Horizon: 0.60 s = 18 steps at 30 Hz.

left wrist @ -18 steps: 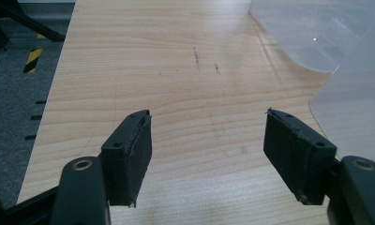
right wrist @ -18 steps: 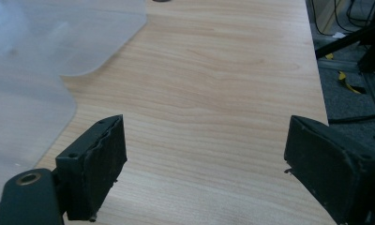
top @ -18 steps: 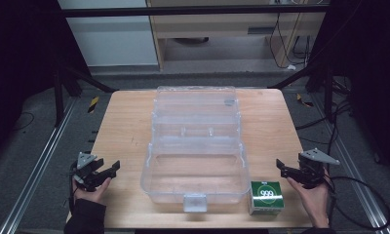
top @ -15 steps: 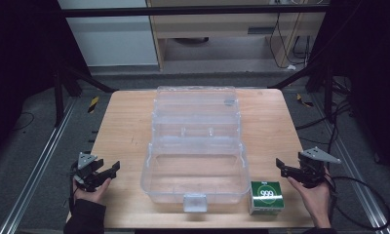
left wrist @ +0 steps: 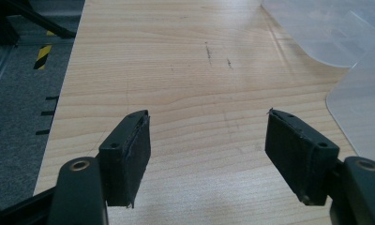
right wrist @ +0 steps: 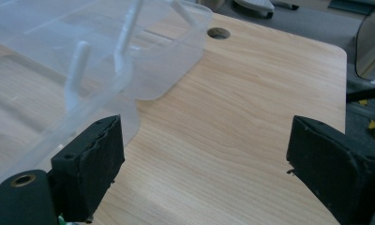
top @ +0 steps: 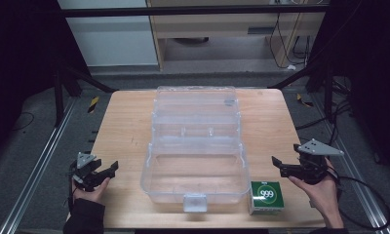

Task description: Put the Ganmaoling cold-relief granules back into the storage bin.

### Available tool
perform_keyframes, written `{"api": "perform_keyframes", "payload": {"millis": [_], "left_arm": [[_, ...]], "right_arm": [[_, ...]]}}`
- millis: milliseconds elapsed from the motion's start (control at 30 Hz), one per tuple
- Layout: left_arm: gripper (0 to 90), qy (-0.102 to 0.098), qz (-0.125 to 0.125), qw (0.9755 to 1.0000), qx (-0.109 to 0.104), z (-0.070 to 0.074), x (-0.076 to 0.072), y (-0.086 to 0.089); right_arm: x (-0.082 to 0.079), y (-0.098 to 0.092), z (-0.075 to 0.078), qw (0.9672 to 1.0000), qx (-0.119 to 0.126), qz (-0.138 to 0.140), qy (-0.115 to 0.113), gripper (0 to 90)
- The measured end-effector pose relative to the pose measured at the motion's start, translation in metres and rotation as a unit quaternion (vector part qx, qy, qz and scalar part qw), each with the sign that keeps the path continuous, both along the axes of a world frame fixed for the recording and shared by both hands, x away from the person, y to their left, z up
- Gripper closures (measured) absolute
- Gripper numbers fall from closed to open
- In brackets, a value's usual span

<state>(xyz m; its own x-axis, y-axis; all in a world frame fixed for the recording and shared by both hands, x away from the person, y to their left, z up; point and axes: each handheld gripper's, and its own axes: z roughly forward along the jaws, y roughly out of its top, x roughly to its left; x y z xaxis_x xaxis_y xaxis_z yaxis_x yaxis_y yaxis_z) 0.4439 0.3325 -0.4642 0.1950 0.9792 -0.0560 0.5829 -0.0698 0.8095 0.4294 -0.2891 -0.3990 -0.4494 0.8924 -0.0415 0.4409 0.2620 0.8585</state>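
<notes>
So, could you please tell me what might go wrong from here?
1. The green box sits at the table's near edge, beside the open clear case; a clumsy approach by the right gripper could nudge it off.
2. The case's walls are transparent, so a jaw might clip a rim; in the right gripper view one jaw is already close to it.
3. Both grippers, including the left gripper, are open and empty.

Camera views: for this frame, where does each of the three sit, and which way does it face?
High view: above the person's side, facing forward and down on the wooden table; shows both hands, left gripper, right gripper, green box.
Left gripper view: rides the left gripper, faces bare tabletop between open jaws.
Right gripper view: rides the right gripper, jaws apart.
Shared: all three show the clear plastic case.
</notes>
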Motion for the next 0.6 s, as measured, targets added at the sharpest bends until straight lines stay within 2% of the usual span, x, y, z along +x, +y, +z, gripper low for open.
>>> {"api": "perform_keyframes", "payload": {"millis": [33,200,400,467,600], "left_arm": [[30.6,0.0,-0.001,1.0,0.0,0.0,0.0,0.0],[30.5,0.001,-0.007,1.0,0.005,-0.001,0.0,-0.002],[30.5,0.002,-0.005,1.0,0.005,-0.001,0.001,-0.001],[30.4,0.002,-0.007,1.0,0.006,-0.001,0.001,-0.002],[30.3,0.003,-0.01,0.9999,0.008,-0.002,0.001,-0.002]], "right_arm": [[-0.001,0.001,0.004,1.0,-0.003,0.008,-0.004,11.7],[-0.005,0.007,0.016,0.9989,-0.02,0.041,0.007,9.6],[-0.012,0.013,0.028,0.996,-0.037,0.08,0.017,7.1],[-0.013,0.015,0.029,0.9945,-0.041,0.092,0.027,5.9],[-0.016,0.02,0.029,0.9899,-0.068,0.118,0.038,4.8]]}}
